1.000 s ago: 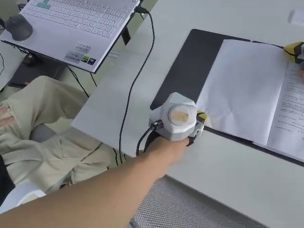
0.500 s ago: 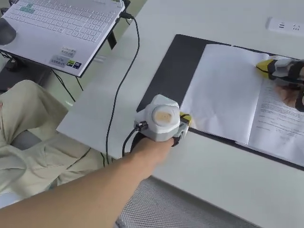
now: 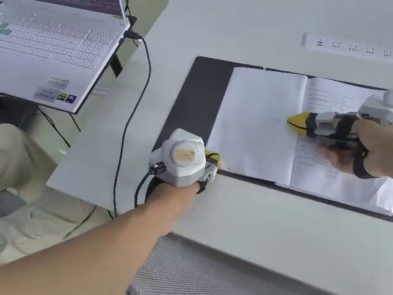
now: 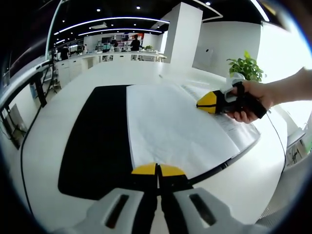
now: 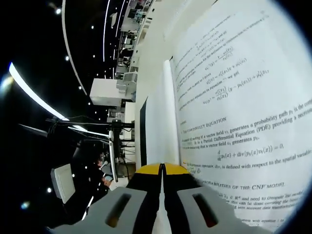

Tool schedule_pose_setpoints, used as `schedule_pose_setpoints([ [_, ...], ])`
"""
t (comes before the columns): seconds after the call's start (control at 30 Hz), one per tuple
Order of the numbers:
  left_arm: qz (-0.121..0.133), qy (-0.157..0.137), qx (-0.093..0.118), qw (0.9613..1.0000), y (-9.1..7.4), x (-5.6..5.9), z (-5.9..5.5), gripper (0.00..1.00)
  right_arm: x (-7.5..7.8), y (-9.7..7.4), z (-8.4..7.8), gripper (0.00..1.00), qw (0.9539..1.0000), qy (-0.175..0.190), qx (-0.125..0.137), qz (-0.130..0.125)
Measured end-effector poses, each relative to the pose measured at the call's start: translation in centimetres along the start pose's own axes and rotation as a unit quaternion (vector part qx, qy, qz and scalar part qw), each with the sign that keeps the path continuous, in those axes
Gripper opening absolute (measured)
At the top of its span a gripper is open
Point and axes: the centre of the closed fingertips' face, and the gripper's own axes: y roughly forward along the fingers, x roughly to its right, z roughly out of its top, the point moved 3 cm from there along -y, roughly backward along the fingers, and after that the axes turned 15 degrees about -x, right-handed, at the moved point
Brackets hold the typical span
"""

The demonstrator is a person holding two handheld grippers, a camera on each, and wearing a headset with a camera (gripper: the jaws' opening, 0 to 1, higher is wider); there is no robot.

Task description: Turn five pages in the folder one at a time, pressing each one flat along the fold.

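A black folder (image 3: 190,104) lies open on the white table, with a blank page (image 3: 258,123) turned onto its left side and a printed page (image 3: 331,98) on the right. My left gripper (image 3: 213,161) is shut, and its yellow tips (image 4: 157,169) rest at the near edge of the blank page (image 4: 170,126). My right gripper (image 3: 296,123) is shut too. Its tips (image 5: 161,169) lie on the fold between the blank page and the printed page (image 5: 234,97), about halfway down. The right gripper (image 4: 204,101) also appears in the left gripper view.
An open laptop (image 3: 55,43) sits on a stand off the table's left, and its black cable (image 3: 132,104) runs down along the table edge. A white power strip (image 3: 350,46) lies beyond the folder. The table's near edge is close to my left hand.
My right gripper has slid from the far end of the fold toward me, to about its middle. The left gripper has stayed at the page's near edge. The head camera has shifted.
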Motion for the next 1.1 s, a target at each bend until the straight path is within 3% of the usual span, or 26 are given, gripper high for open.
schedule_pose_setpoints([
  [0.07,0.001,0.002,-0.001,1.0,0.0,0.0,0.0,0.0,0.0,-0.1,-1.2,0.0,1.0,0.002,0.001,0.003],
  [0.37,-0.001,0.016,-0.008,0.9998,-0.2,0.1,0.0,0.0,0.2,-0.2,-5.9,0.0,0.9993,0.003,-0.038,0.006],
  [0.73,0.0,0.032,-0.012,0.9994,-0.2,0.1,0.1,0.0,0.0,-0.4,-10.7,0.0,0.9989,0.014,-0.043,0.009],
  [1.1,0.001,0.041,-0.015,0.999,-0.3,0.2,0.1,0.0,0.5,-1.0,-13.8,0.0,0.9986,0.024,-0.045,0.012],
])
